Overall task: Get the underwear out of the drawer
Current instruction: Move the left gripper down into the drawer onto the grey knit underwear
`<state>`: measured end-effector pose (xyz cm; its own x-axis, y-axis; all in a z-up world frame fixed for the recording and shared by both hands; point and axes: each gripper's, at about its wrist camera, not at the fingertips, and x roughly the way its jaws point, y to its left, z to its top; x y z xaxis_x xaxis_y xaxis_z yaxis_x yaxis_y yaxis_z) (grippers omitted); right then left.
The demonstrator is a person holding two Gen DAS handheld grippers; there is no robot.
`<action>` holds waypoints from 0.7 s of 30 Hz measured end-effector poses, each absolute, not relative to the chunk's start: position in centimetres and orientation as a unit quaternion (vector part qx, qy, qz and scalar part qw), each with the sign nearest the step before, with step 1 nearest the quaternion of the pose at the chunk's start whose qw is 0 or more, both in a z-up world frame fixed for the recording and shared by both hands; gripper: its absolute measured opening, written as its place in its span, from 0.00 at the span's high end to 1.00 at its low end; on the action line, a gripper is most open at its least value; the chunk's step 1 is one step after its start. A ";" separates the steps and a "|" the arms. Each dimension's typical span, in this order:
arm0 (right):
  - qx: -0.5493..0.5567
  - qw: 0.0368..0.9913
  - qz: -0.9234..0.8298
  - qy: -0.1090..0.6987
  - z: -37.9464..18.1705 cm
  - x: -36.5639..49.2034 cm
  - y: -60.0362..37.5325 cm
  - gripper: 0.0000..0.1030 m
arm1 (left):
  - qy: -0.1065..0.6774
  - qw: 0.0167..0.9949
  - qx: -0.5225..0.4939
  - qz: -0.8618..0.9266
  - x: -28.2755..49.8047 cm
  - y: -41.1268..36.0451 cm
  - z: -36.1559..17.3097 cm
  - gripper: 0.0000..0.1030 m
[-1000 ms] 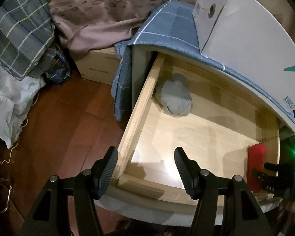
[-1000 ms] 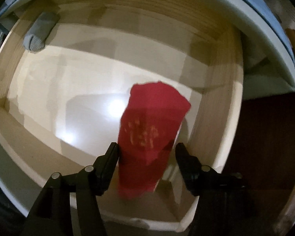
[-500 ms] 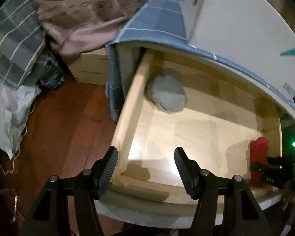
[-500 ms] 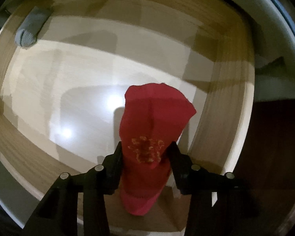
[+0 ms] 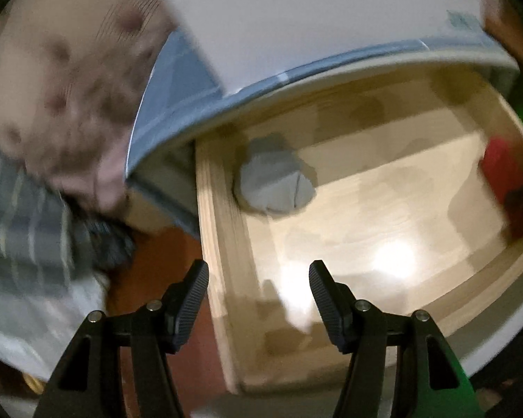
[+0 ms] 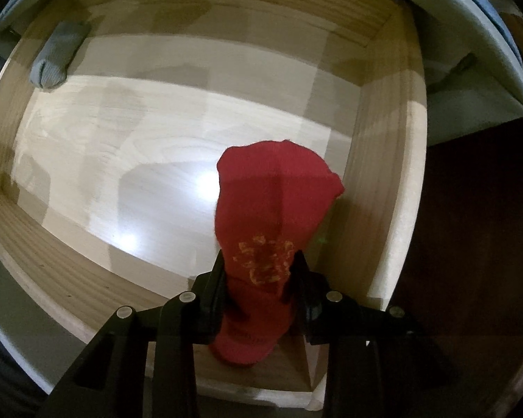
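Note:
The wooden drawer (image 6: 383,160) stands pulled open. My right gripper (image 6: 259,271) is shut on a folded red underwear (image 6: 275,195) with a yellow print, at the drawer's front right corner. The red piece shows blurred at the right edge of the left wrist view (image 5: 502,170). A rolled grey underwear (image 5: 275,181) lies at the drawer's back left, also seen in the right wrist view (image 6: 57,57). My left gripper (image 5: 258,296) is open and empty, above the drawer's left wall (image 5: 219,244), short of the grey roll.
A white box (image 5: 296,17) sits on the blue cloth-covered cabinet top (image 5: 171,80) over the drawer. Blurred bedding (image 5: 62,80) and plaid fabric (image 5: 24,223) lie to the left over a reddish wood floor (image 5: 157,264).
My right gripper closed on the red underwear. My left gripper swung in closer toward the drawer and the grey roll; its view is motion-blurred.

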<state>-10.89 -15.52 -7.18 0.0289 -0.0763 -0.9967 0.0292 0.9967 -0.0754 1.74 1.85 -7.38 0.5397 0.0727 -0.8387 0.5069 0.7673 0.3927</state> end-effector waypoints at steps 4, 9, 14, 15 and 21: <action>-0.016 0.719 -0.036 0.694 -6.9 -11.3 -16.0 0.70 | 0.404 0.814 0.393 -0.143 1.5 0.4 -8.1 0.40; -0.012 0.718 -0.034 0.695 -7.3 -9.3 -16.5 0.70 | 0.319 0.792 0.498 -0.152 1.3 -1.2 -9.6 0.40; -0.012 0.718 -0.036 0.695 -7.5 -8.7 -17.2 0.70 | 0.278 0.755 0.567 -0.178 1.1 -1.9 -11.6 0.40; -0.012 0.718 -0.037 0.695 -7.5 -8.6 -17.7 0.70 | 0.277 0.749 0.573 -0.182 1.1 -1.9 -11.9 0.40; -0.013 0.718 -0.038 0.695 -8.0 -7.4 -16.8 0.70 | 0.259 0.714 0.621 -0.197 1.3 -2.3 -14.4 0.40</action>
<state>-7.43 -16.85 -8.02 0.0303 -0.0728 -0.9969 0.0368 0.9967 -0.0717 1.29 -2.29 -14.41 0.7887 0.0401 -0.6135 0.6020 0.1520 0.7839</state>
